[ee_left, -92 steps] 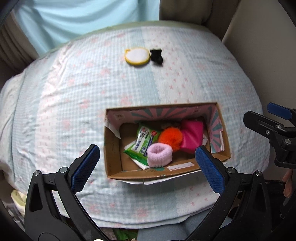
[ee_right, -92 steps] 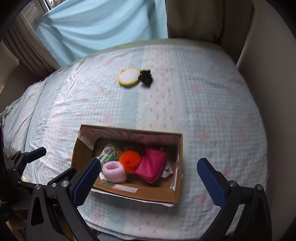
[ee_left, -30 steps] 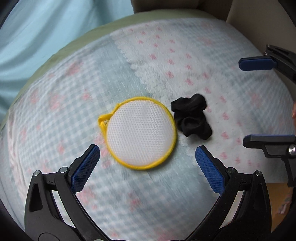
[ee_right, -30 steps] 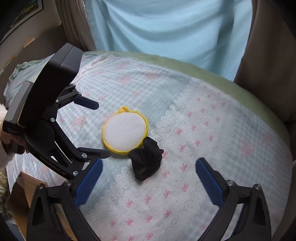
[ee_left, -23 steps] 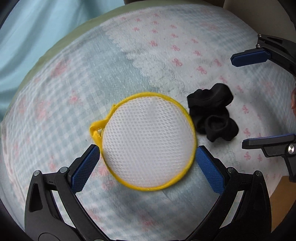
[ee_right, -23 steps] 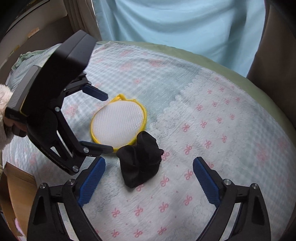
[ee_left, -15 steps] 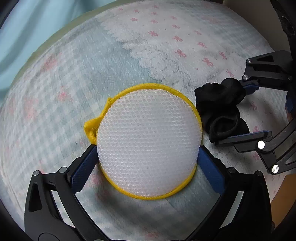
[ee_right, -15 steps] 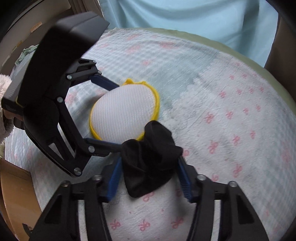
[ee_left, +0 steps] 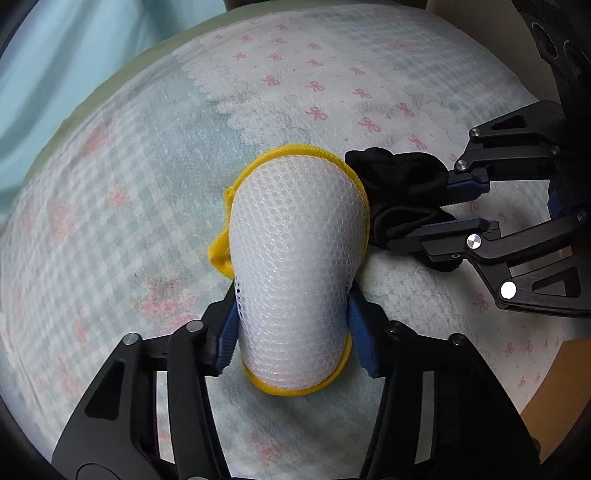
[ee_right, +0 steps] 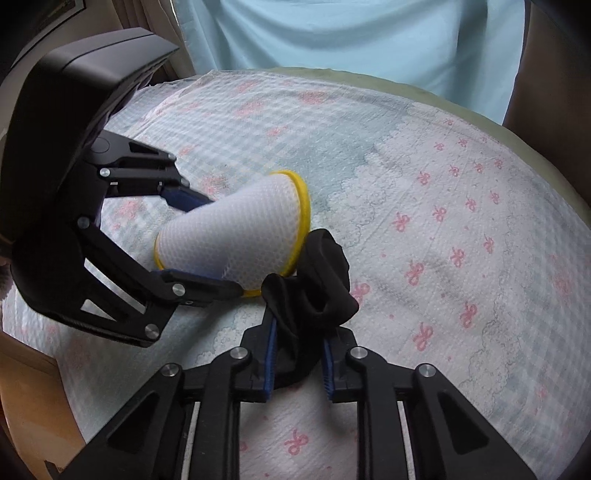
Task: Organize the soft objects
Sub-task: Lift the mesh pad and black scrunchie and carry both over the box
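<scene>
My left gripper (ee_left: 295, 332) is shut on a round white mesh pouch with yellow trim (ee_left: 295, 258), squeezing it into a bulged fold on the bedspread. It also shows in the right wrist view (ee_right: 236, 236), held by the left gripper (ee_right: 207, 243). My right gripper (ee_right: 297, 365) is shut on a bundle of black socks (ee_right: 314, 273), right beside the pouch. In the left wrist view the black socks (ee_left: 399, 192) sit between the right gripper's fingers (ee_left: 458, 206).
The bedspread (ee_right: 443, 184) is pale blue check with pink bows. A light blue curtain (ee_right: 351, 29) hangs behind the bed. A corner of the cardboard box (ee_left: 550, 380) shows at the lower right of the left wrist view.
Both grippers have closed: the left squeezed the flat mesh pouch into a fold, the right tightened on the black socks.
</scene>
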Available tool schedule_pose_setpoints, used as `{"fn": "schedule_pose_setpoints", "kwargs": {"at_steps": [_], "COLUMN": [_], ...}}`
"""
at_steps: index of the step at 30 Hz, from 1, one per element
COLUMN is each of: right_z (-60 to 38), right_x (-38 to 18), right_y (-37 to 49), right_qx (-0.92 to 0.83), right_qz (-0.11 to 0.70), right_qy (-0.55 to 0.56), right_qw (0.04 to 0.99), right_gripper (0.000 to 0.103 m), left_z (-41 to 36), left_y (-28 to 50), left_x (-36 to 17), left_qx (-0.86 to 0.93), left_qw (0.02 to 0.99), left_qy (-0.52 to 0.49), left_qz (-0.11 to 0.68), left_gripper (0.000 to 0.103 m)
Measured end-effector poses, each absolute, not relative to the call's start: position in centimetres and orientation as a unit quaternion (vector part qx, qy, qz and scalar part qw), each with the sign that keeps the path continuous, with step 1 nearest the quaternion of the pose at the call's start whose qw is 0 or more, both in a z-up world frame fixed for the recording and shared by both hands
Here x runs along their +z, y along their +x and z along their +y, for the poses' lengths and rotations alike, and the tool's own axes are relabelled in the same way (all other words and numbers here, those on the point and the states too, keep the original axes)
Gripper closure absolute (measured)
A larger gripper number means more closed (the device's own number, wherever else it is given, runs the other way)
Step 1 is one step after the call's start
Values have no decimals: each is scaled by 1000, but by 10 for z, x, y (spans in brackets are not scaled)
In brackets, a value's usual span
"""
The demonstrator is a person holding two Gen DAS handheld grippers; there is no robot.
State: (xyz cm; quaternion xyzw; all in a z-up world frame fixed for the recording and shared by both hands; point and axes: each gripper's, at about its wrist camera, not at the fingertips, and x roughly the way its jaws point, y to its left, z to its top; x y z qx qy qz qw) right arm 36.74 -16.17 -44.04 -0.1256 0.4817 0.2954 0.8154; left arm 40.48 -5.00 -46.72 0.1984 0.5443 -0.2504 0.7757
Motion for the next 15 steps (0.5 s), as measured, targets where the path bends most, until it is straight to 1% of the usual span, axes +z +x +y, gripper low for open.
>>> {"fn": "schedule_pose_setpoints", "kwargs": {"at_steps": [1,3,9,15], "right_z": [-164,-166,-173,-178], "right_x": [-438,-432,-402,-351], "right_y": [365,362,357,341], "right_qx": [293,285,271,257], "right_qz": [482,481,471,451], "right_qy": [-123,-120,-116,-109], "right_qw": [817,820,832,848], "right_gripper": [86,86,87,87], "left_z": [-53,-57,-65,-62], "left_y": [403,398,390,383], "left_x": [-465,-461,-434,-387], "left_qx": [-252,-248,-237,-232], "left_qw": [775,774,784,797], "left_qy": [199,205,193,192], "left_qz": [545,544,540,523], "left_gripper": [65,66,67,67]}}
